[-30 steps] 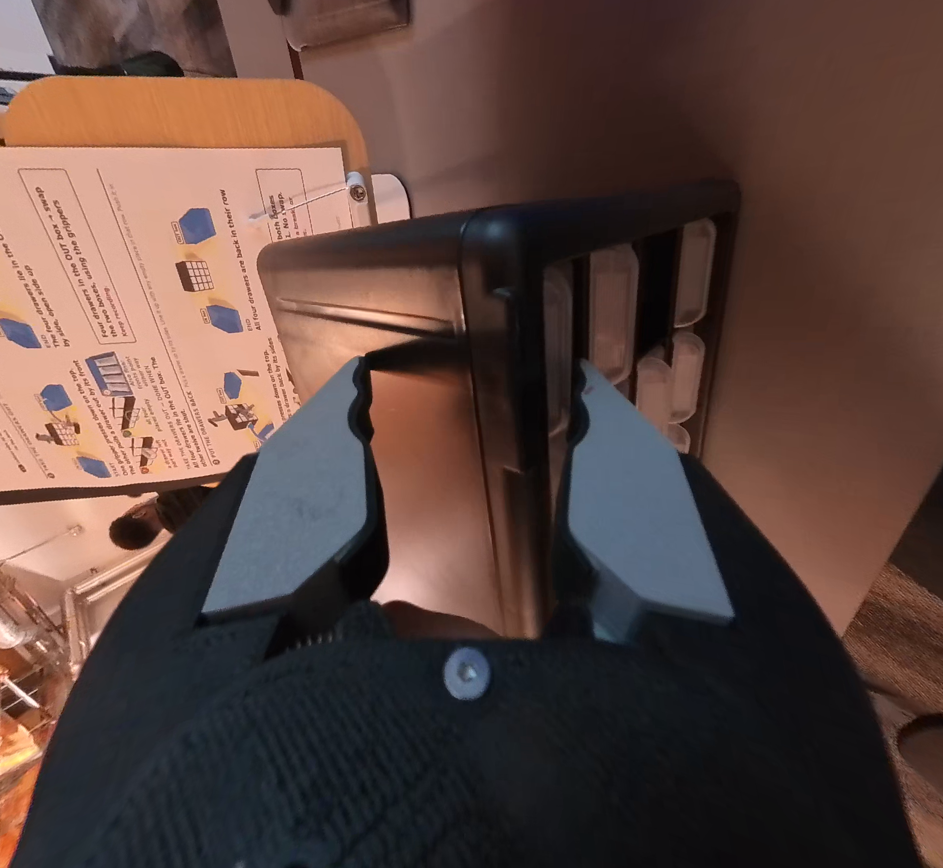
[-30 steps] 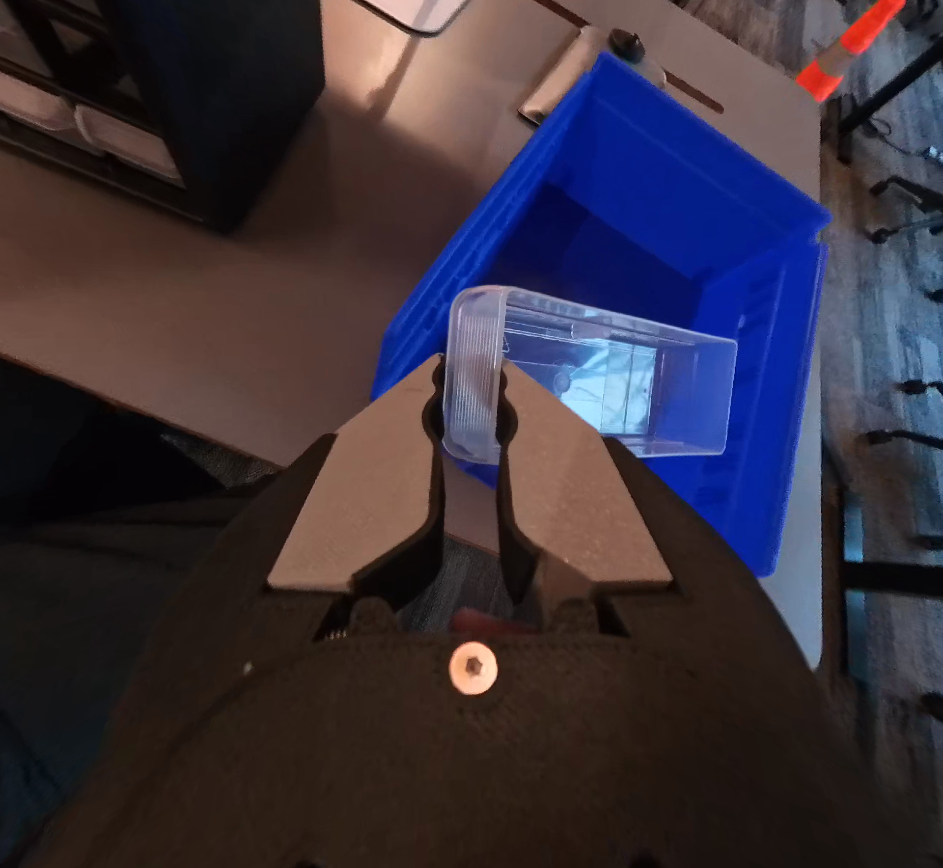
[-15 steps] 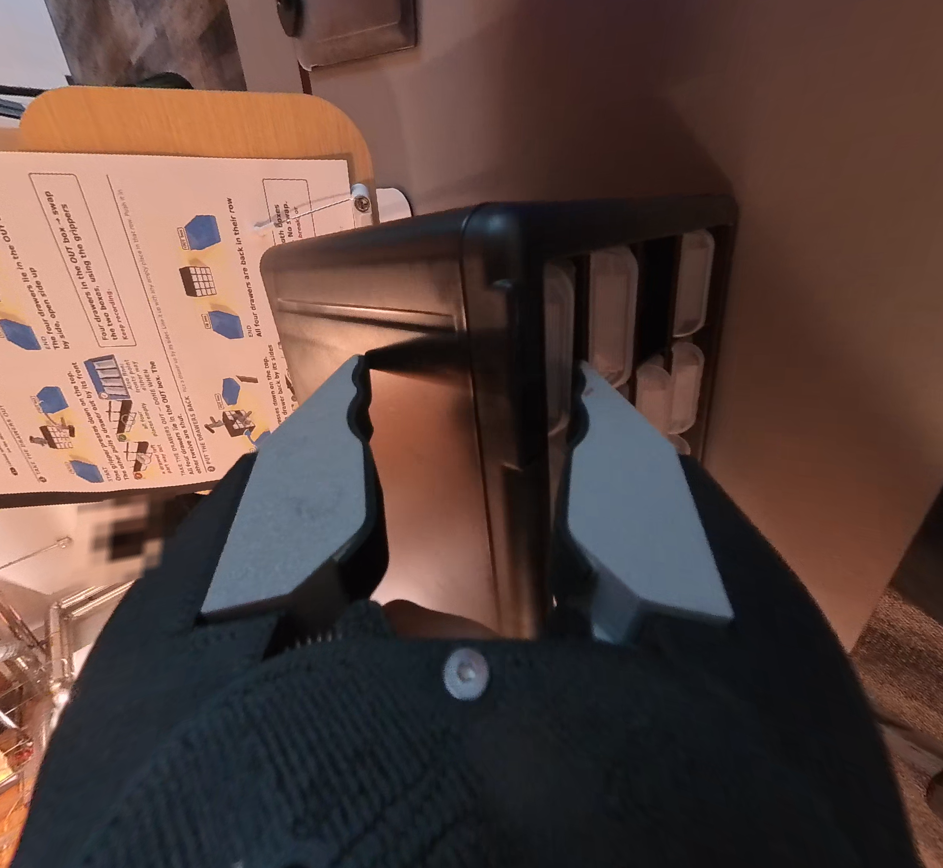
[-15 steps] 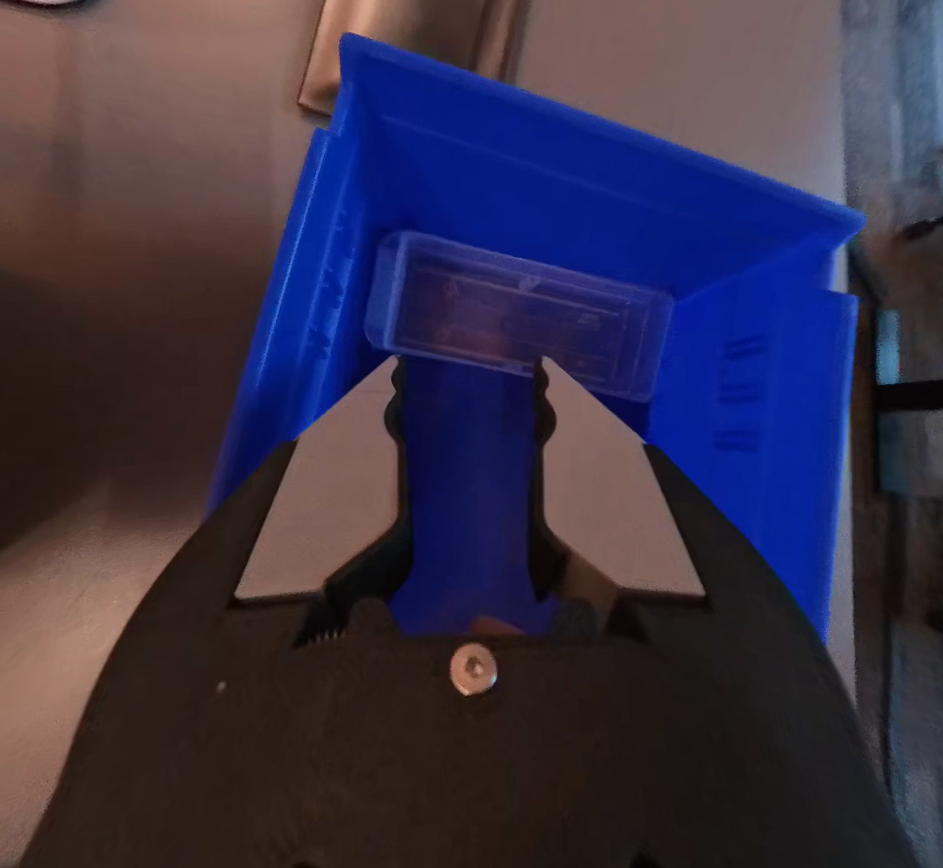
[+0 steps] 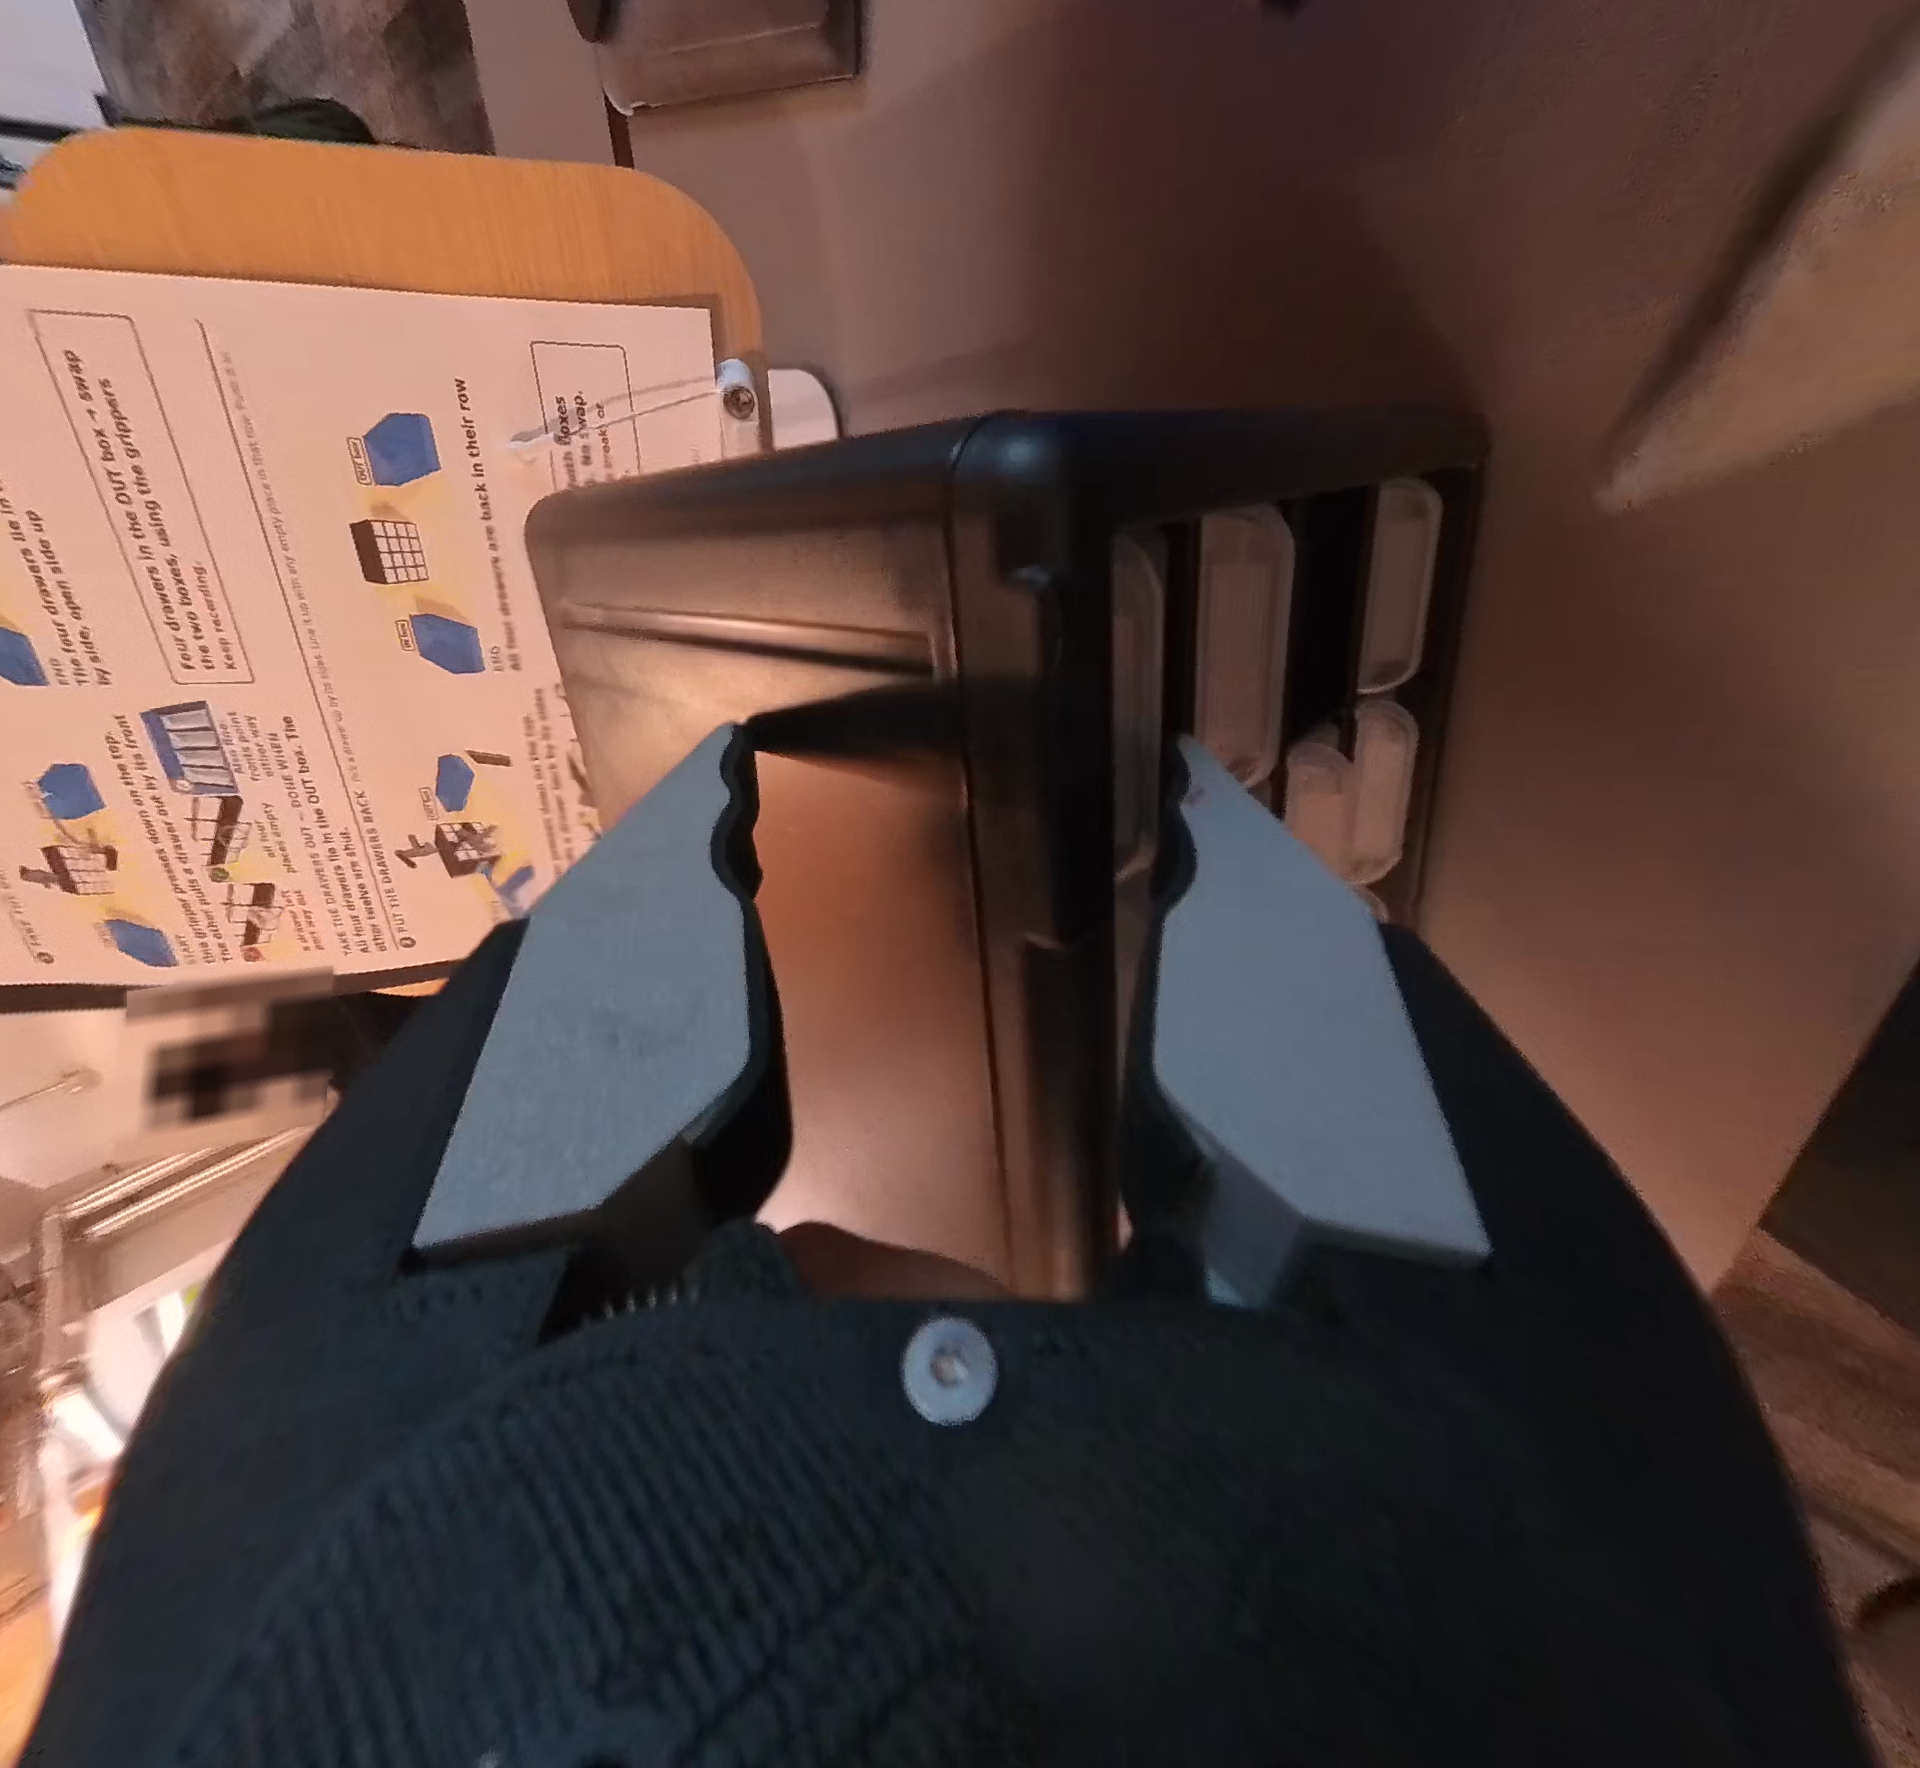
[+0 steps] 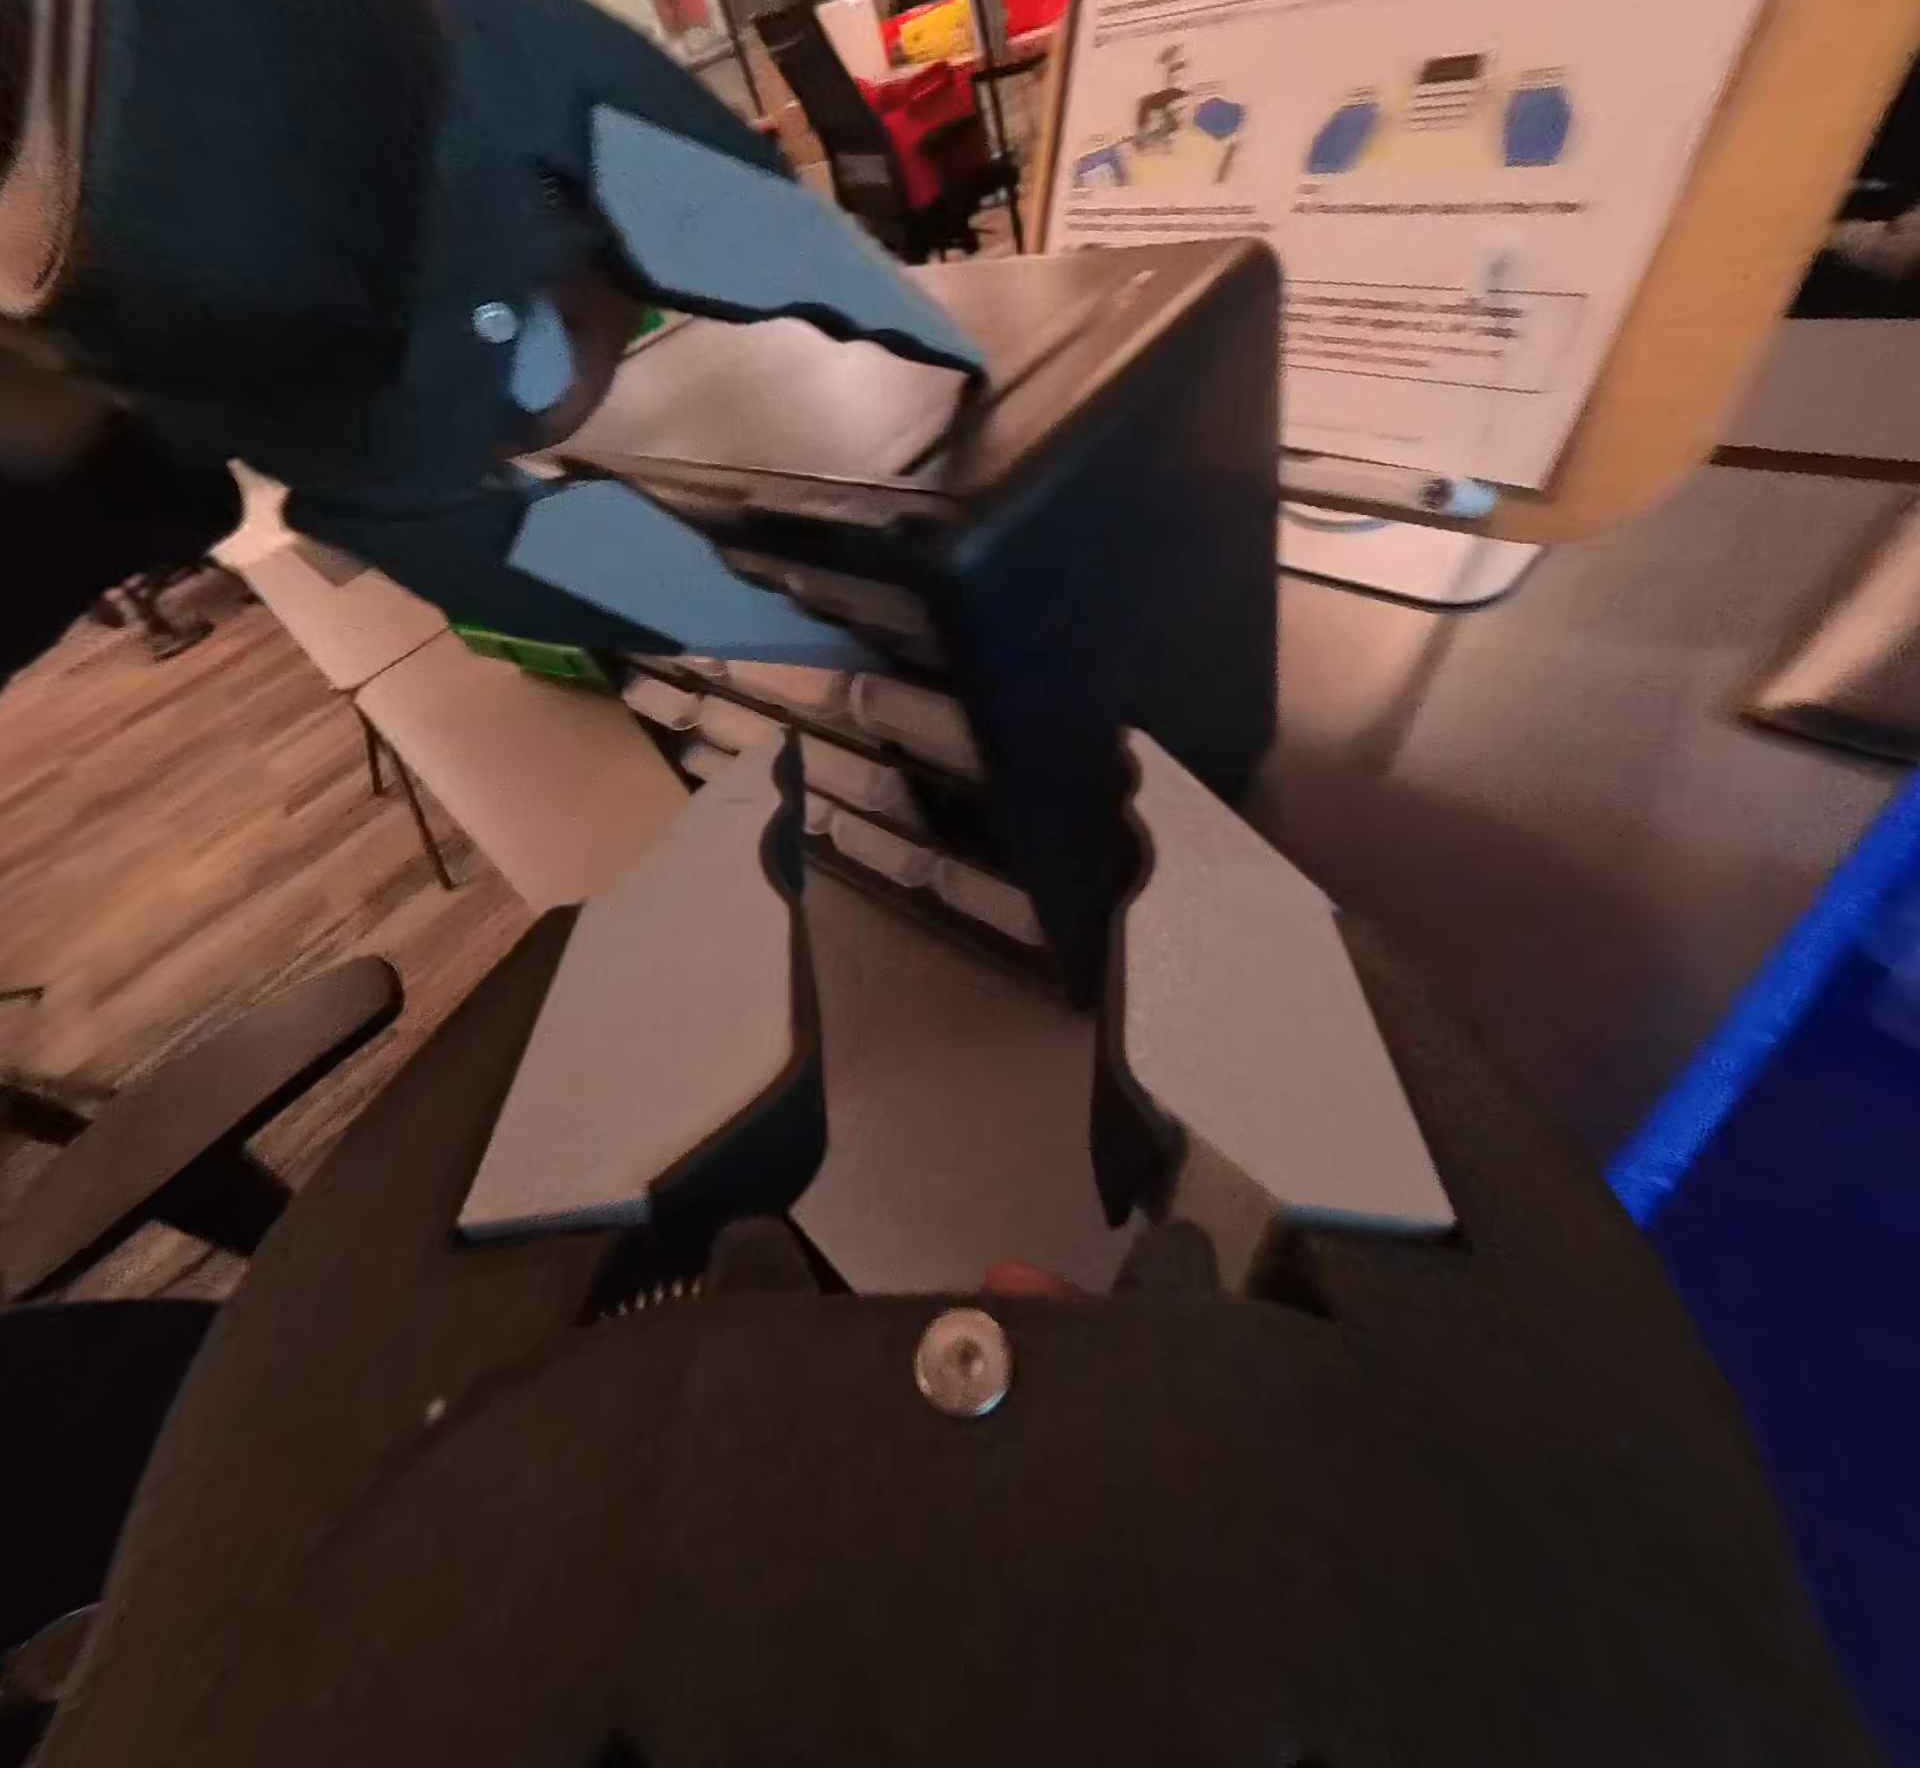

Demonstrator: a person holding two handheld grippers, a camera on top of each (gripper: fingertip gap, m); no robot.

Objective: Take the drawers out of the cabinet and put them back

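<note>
Grey table (image 6: 1558, 835) carries the black cabinet (image 5: 748, 596), which I see standing near the front edge, with bare tabletop between it and the blue bin (image 6: 1787, 1095) at my right. Clear drawers (image 5: 1247, 627) sit in its slots, some slots dark. My left gripper (image 5: 956, 783) straddles the cabinet's top front edge, jaws apart. My right gripper (image 6: 956, 804) hovers empty before the cabinet's corner, jaws spread.

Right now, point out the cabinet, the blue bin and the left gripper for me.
cabinet (image 6: 1122, 513): right wrist view, dark side wall.
blue bin (image 6: 1787, 1043): right wrist view, near rim at the right edge.
left gripper (image 5: 961, 783): left wrist view, midway between fingertips, straddling the cabinet's front edge.
</note>
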